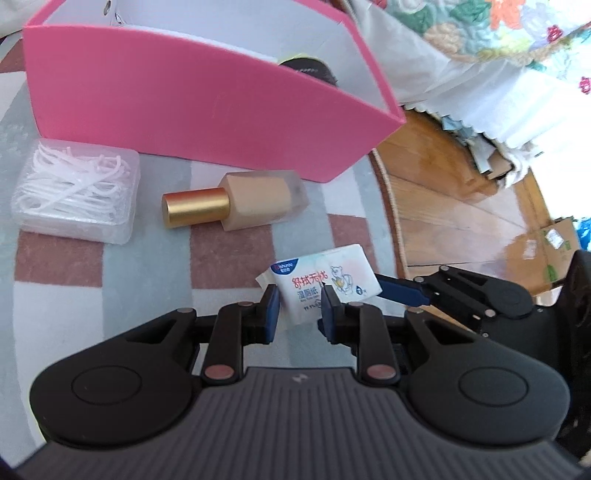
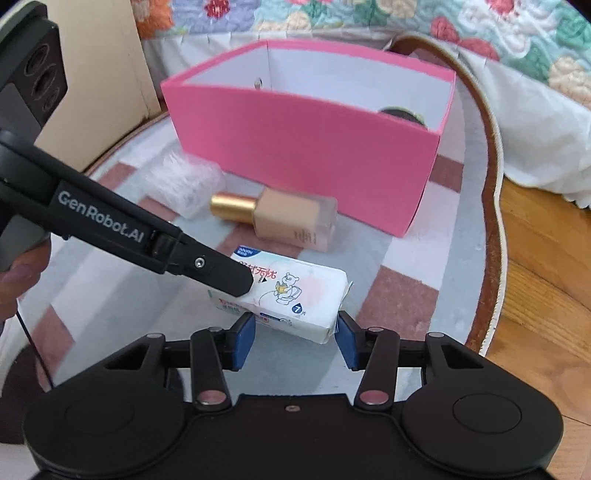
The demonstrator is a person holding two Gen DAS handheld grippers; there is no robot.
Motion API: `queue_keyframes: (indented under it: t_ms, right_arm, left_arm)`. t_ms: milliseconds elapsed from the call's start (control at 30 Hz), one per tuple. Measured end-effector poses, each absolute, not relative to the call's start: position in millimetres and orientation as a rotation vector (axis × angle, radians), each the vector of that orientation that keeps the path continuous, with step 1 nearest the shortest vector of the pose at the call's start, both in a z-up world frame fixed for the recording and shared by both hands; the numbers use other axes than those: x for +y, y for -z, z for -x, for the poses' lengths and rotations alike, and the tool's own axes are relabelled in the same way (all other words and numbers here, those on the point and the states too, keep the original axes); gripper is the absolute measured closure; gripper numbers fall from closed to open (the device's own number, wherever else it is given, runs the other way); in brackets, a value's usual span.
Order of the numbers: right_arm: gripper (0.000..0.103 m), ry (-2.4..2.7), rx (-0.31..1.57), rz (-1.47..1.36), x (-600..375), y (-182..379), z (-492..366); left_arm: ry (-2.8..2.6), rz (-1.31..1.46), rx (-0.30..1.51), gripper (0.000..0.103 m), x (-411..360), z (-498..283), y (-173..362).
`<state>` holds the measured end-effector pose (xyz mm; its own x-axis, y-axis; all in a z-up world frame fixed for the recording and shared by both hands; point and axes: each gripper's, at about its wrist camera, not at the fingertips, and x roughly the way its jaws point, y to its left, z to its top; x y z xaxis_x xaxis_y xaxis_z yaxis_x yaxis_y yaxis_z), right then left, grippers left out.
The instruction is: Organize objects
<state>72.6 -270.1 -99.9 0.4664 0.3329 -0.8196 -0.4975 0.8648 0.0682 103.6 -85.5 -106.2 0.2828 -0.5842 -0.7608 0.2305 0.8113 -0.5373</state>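
Wet-wipe pack [image 2: 291,295]: near tabletop [image 1: 55,288] edge, clamped at one end by left gripper [image 1: 297,308], other end by right gripper [image 2: 295,334]. Foundation bottle [image 1: 236,205], floss-pick case [image 1: 74,195]: lying before pink box [image 1: 184,107].

Floral quilt [image 2: 461,22], wooden floor [image 1: 443,192], cardboard boxes [image 1: 546,251]

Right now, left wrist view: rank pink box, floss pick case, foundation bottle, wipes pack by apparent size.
1. pink box
2. floss pick case and foundation bottle: look alike, unranked
3. wipes pack, partly hidden by the jaws, so unsure
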Motion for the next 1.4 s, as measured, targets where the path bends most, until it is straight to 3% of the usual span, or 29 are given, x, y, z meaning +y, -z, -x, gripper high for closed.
queue_keyframes:
  t_ms: [300, 567, 733, 1033, 1167, 1400]
  right_arm:
    - [0.039, -0.456, 0.915, 0.158, -251.6, 72.0, -45.8]
    - [0.041, -0.506, 0.872, 0.007, -246.8, 28.3, -24.8]
    - [0.041, -0.548, 0.827, 0.06, -230.7, 0.5, -15.5]
    - [0.038, -0.463, 0.993, 0.026, -246.4, 59.5, -40.4]
    - [0.029, -0.391, 1.069, -0.071, -261.5, 82.6, -51.6]
    - [0.028, -0.308, 1.153, -0.156, -273.8, 105.9, -59.4]
  left_arm:
    - [0.657, 0.267, 1.104, 0.08, -74.2, -79.5, 61.7]
    - [0.772, 0.29, 1.121, 0.081, -75.6, -62.5, 12.4]
    - [0.774, 0.252, 1.101, 0.081, -76.2, -55.7, -9.5]
    - [0.614, 0.241, 1.167, 0.081, -56.4, -81.2, 42.4]
    - [0.593, 0.236, 1.206, 0.081, -55.1, -88.6, 70.4]
    - [0.552, 0.237, 1.229, 0.078, -59.3, -101.7, 112.9]
